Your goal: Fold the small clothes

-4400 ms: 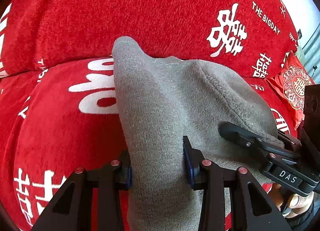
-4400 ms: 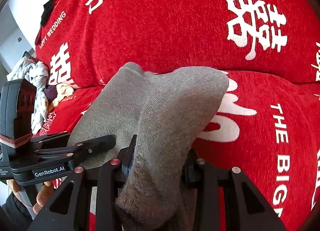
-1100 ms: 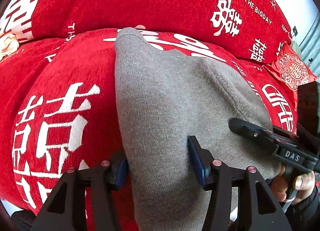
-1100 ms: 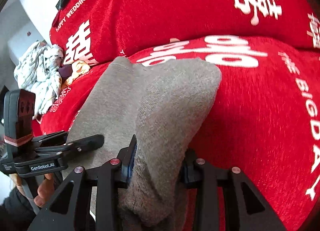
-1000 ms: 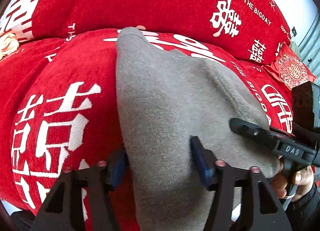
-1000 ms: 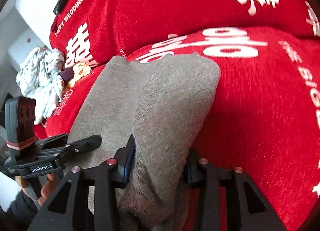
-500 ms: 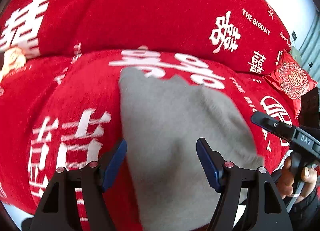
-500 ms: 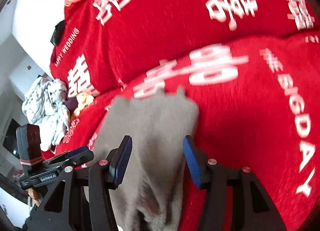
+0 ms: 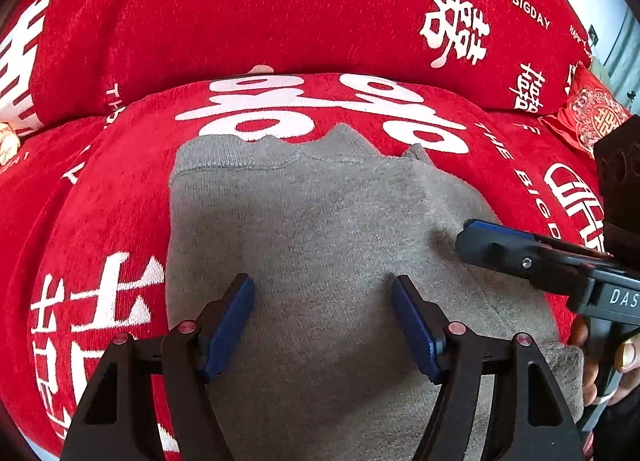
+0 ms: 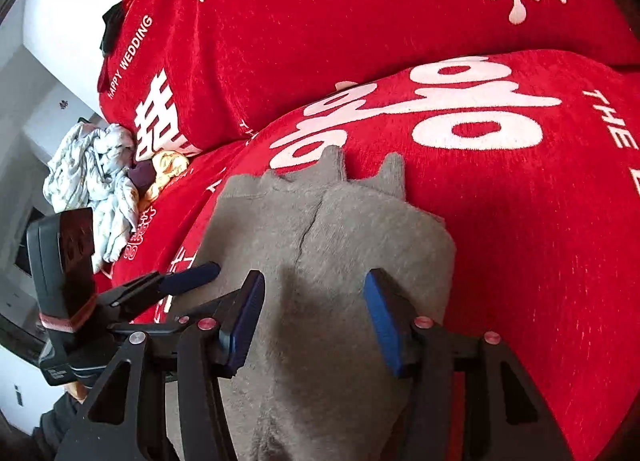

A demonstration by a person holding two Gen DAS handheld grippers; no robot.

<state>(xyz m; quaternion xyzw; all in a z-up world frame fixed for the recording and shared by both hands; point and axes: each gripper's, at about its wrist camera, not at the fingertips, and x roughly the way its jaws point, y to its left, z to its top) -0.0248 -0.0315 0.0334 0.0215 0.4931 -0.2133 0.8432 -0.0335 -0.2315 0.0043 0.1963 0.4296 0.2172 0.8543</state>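
A grey knitted garment (image 9: 304,229) lies spread flat on the red sofa seat (image 9: 120,189). It also shows in the right wrist view (image 10: 332,261). My left gripper (image 9: 322,313) is open, its blue pads either side of the cloth's near part, holding nothing. My right gripper (image 10: 312,313) is open over the garment's right side, holding nothing. The right gripper's fingers (image 9: 504,245) show at the right of the left wrist view. The left gripper's fingers (image 10: 188,277) show at the left of the right wrist view.
The sofa has a red cover with white characters and a tall backrest (image 9: 280,13) behind the seat. A heap of crumpled light clothes (image 10: 96,177) lies at the sofa's left end. A small red cushion (image 9: 588,117) sits at the right end.
Both grippers opened and let go of the grey garment, which dropped from a held-up fold to lying flat on the seat. Both grippers drew back a little.
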